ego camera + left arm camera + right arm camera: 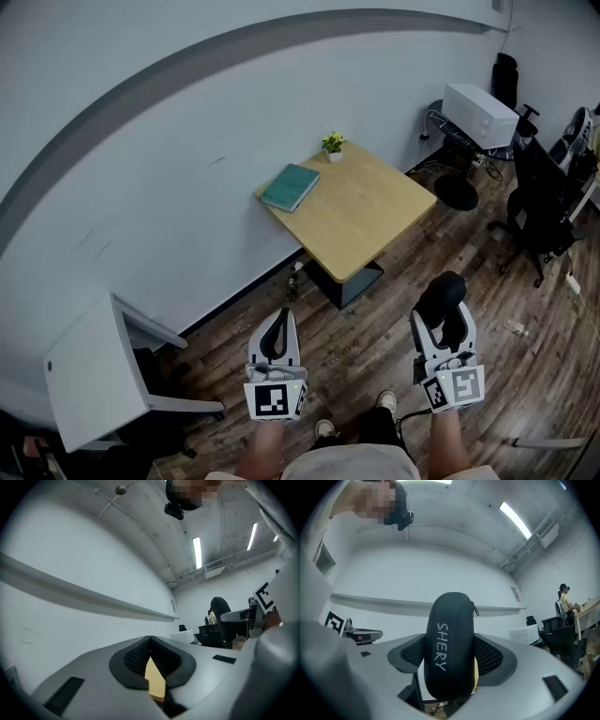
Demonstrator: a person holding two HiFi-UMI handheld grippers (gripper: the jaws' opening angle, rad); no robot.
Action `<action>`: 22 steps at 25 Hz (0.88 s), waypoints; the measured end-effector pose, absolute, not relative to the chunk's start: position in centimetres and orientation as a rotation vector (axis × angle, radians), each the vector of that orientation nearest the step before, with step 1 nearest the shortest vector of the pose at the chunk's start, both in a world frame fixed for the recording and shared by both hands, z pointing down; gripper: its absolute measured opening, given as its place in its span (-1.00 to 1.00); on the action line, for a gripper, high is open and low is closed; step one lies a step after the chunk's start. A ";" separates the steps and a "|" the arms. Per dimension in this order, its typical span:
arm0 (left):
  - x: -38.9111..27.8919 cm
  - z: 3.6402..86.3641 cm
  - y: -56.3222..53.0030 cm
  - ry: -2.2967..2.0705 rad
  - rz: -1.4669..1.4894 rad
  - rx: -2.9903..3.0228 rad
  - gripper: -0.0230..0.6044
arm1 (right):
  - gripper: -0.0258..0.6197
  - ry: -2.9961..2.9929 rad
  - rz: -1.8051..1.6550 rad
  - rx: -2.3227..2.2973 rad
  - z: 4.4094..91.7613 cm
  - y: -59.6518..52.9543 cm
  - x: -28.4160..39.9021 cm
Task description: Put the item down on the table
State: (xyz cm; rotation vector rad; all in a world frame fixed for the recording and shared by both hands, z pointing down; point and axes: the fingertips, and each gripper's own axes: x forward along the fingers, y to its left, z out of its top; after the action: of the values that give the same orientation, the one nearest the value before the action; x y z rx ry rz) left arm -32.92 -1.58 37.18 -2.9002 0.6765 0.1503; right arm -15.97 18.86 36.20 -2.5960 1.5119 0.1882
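Nothing is set down yet: the black zip case point(449, 644) stands clamped between the wide-spread fingers point(491, 654) of the right gripper point(446, 314), the wooden counter point(361, 211) well ahead of them, while the left gripper point(278, 323) has its fingers closed together, empty.

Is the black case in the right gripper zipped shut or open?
Shut, as far as shows: the black case has no gap along its visible zip edge.
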 end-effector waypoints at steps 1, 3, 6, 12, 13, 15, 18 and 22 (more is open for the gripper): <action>-33.8 37.0 -1.7 0.679 0.160 -2.901 -0.90 | 0.11 1.517 0.193 -2.594 36.1 18.7 -17.0; -35.4 36.8 -2.0 0.677 0.175 -2.902 -0.90 | 0.11 1.524 0.204 -2.592 36.0 18.3 -18.8; -36.9 36.5 -2.1 0.657 0.189 -2.905 -0.90 | 0.11 1.525 0.216 -2.606 35.8 17.8 -20.6; -38.1 36.4 -2.7 0.653 0.199 -2.915 -0.90 | 0.11 1.505 0.235 -2.641 35.7 17.7 -21.8; -38.0 36.4 -2.7 0.652 0.199 -2.918 -0.90 | 0.11 1.498 0.237 -2.648 35.7 17.8 -21.7; -37.3 36.3 -2.5 0.640 0.200 -2.913 -0.90 | 0.11 1.487 0.237 -2.647 35.6 18.1 -21.2; -36.0 36.2 -1.5 0.615 0.192 -2.918 -0.90 | 0.11 1.473 0.230 -2.656 35.6 19.4 -20.2; -33.1 35.9 -0.7 0.583 0.196 -2.927 -0.90 | 0.11 1.447 0.253 -2.669 35.0 20.8 -17.8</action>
State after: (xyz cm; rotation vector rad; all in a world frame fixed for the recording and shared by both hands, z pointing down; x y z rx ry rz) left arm -33.12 -0.66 35.85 -2.9266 0.5831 0.1962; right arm -17.78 20.85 34.99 -2.6691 1.4473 0.2534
